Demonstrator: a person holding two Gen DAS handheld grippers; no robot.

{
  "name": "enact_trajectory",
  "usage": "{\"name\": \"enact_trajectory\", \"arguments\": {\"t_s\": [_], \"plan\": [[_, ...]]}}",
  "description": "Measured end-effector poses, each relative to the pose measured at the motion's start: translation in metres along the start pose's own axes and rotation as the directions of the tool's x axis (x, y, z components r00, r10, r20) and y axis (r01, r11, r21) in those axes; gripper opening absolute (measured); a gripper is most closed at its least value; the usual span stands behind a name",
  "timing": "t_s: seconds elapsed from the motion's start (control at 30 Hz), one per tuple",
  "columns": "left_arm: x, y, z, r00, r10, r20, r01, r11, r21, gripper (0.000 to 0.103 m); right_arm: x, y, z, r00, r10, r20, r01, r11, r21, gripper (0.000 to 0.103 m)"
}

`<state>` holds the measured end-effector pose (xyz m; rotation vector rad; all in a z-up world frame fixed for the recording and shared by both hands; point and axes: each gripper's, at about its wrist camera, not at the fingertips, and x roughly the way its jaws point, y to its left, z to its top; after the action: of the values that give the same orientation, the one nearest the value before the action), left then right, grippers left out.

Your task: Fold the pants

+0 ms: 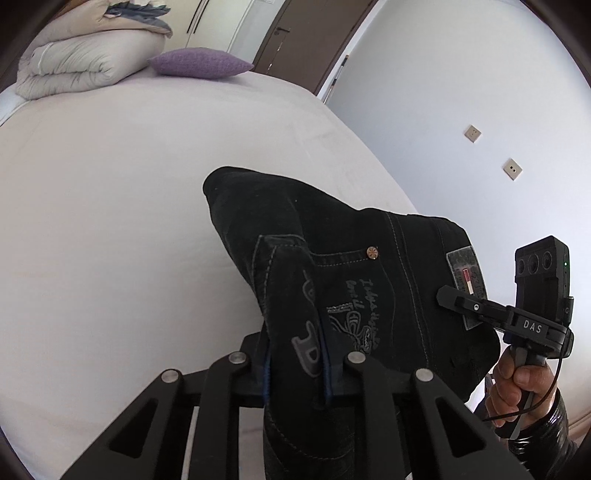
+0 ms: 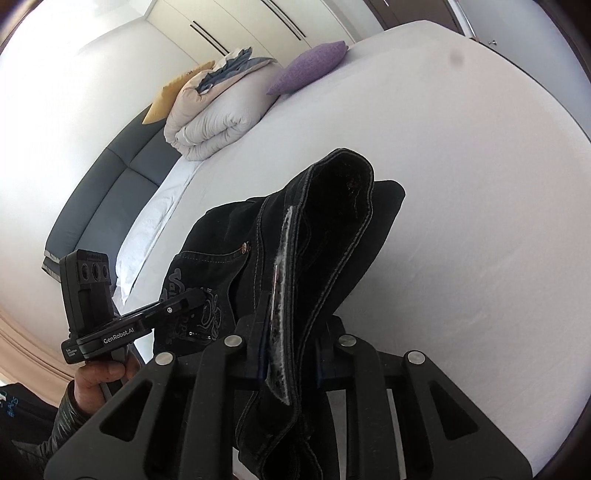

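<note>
Black jeans (image 1: 332, 229) with grey stitching, a copper rivet and a printed back pocket hang bunched above the white bed (image 1: 110, 221). My left gripper (image 1: 297, 365) is shut on a fold of the waistband beside the pocket. My right gripper (image 2: 290, 347) is shut on the waistband by the pale leather patch (image 1: 461, 269). The jeans (image 2: 347, 206) gape open at the top in the right wrist view. Each wrist view also shows the other gripper, pinching the cloth from the side: the right gripper (image 1: 447, 295) and the left gripper (image 2: 195, 295). A hand holds each handle.
A folded beige duvet (image 1: 81, 62) and a purple cushion (image 1: 201, 62) lie at the far end of the bed. A yellow cushion (image 2: 173, 92) and a dark grey headboard (image 2: 110, 192) stand behind them. A brown door (image 1: 306, 33) and a white wall with sockets (image 1: 472, 133) flank the bed.
</note>
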<state>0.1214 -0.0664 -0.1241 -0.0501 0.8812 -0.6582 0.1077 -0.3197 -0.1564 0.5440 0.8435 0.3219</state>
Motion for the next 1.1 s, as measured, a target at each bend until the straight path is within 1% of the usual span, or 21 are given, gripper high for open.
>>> {"name": "enact_trajectory", "arguments": {"t_s": [0.07, 0.2, 0.27, 0.33, 0.37, 0.4, 0.47, 0.53, 0.57, 0.63, 0.67, 0.7, 0.73, 0.77, 0.83, 0.87, 0.93, 1.0, 1.03, 1.07, 1.1], "plan": [[0.019, -0.014, 0.013, 1.000, -0.014, 0.000, 0.014, 1.000, 0.018, 0.020, -0.010, -0.015, 0.019, 1.000, -0.012, 0.021, 0.012, 1.000, 0.003, 0.017], [0.058, -0.023, 0.040, 0.999, -0.037, -0.020, 0.038, 0.999, 0.026, 0.021, -0.017, -0.057, 0.046, 0.999, -0.037, 0.032, 0.036, 0.998, 0.044, 0.017], [0.084, -0.032, 0.045, 0.998, -0.036, -0.045, 0.037, 0.999, 0.038, 0.021, -0.015, -0.081, 0.053, 0.998, -0.054, 0.028, 0.052, 0.997, 0.065, 0.017], [0.109, -0.030, 0.047, 0.996, -0.028, -0.084, 0.032, 0.999, 0.043, 0.022, -0.010, -0.107, 0.054, 0.998, -0.068, 0.001, 0.067, 0.994, 0.081, 0.017], [0.122, -0.030, 0.047, 0.994, -0.024, -0.106, 0.028, 0.999, 0.041, 0.024, -0.005, -0.123, 0.052, 0.997, -0.081, -0.017, 0.083, 0.992, 0.096, 0.017], [0.133, -0.029, 0.045, 0.992, -0.008, -0.123, 0.013, 0.999, 0.036, 0.029, 0.000, -0.136, 0.047, 0.995, -0.089, -0.037, 0.093, 0.989, 0.113, 0.020], [0.141, -0.025, 0.041, 0.992, -0.008, -0.122, 0.011, 1.000, 0.024, 0.038, 0.009, -0.162, 0.036, 0.996, -0.065, -0.065, 0.075, 0.984, 0.161, 0.022], [0.145, -0.018, 0.041, 0.993, -0.007, -0.114, 0.008, 1.000, 0.007, 0.053, 0.009, -0.174, 0.028, 0.999, -0.009, -0.034, 0.015, 0.981, 0.193, 0.023], [0.146, -0.015, 0.041, 0.994, -0.010, -0.113, 0.010, 1.000, -0.005, 0.055, 0.006, -0.178, 0.027, 1.000, 0.008, -0.022, -0.003, 0.980, 0.200, 0.025], [0.136, -0.012, 0.039, 0.995, -0.016, -0.103, 0.014, 1.000, -0.015, 0.059, -0.001, -0.179, 0.021, 1.000, 0.001, -0.011, 0.001, 0.980, 0.198, 0.028], [0.132, -0.014, 0.039, 0.996, -0.008, -0.092, 0.007, 1.000, -0.010, 0.060, -0.007, -0.179, 0.018, 1.000, -0.010, -0.001, 0.010, 0.980, 0.196, 0.031], [0.126, -0.017, 0.038, 0.997, -0.001, -0.076, 0.001, 1.000, -0.002, 0.065, -0.015, -0.180, 0.015, 1.000, -0.027, 0.014, 0.024, 0.980, 0.200, 0.040], [0.119, -0.021, 0.037, 0.998, 0.001, -0.059, -0.001, 1.000, 0.004, 0.071, -0.023, -0.181, 0.010, 0.998, -0.051, 0.030, 0.043, 0.977, 0.207, 0.042], [0.112, -0.024, 0.036, 0.999, -0.003, -0.035, 0.003, 1.000, 0.009, 0.072, -0.028, -0.179, 0.009, 0.996, -0.079, 0.044, 0.068, 0.975, 0.209, 0.043], [0.087, -0.034, 0.029, 0.999, 0.012, 0.047, -0.013, 1.000, 0.026, 0.085, -0.044, -0.172, 0.001, 0.986, -0.153, 0.068, 0.137, 0.971, 0.198, 0.044], [0.071, -0.036, 0.022, 0.996, 0.029, 0.089, -0.033, 0.999, 0.037, 0.089, -0.051, -0.162, -0.007, 0.979, -0.188, 0.083, 0.170, 0.967, 0.190, 0.044], [0.024, -0.026, 0.000, 0.977, 0.080, 0.198, -0.095, 0.993, 0.070, 0.101, -0.076, -0.150, -0.020, 0.954, -0.270, 0.131, 0.246, 0.953, 0.177, 0.044], [-0.011, -0.045, -0.009, 0.936, 0.147, 0.319, -0.194, 0.974, 0.120, 0.103, -0.101, -0.133, -0.033, 0.920, -0.334, 0.204, 0.302, 0.938, 0.171, 0.044], [-0.029, -0.050, -0.016, 0.913, 0.176, 0.369, -0.243, 0.959, 0.145, 0.103, -0.115, -0.122, -0.041, 0.899, -0.357, 0.252, 0.322, 0.931, 0.172, 0.044], [-0.046, -0.064, -0.022, 0.879, 0.214, 0.426, -0.310, 0.936, 0.169, 0.103, -0.133, -0.111, -0.049, 0.865, -0.391, 0.315, 0.351, 0.919, 0.178, 0.045], [-0.059, -0.070, -0.026, 0.847, 0.250, 0.469, -0.368, 0.912, 0.179, 0.103, -0.146, -0.100, -0.057, 0.834, -0.416, 0.361, 0.372, 0.909, 0.187, 0.048]]}}
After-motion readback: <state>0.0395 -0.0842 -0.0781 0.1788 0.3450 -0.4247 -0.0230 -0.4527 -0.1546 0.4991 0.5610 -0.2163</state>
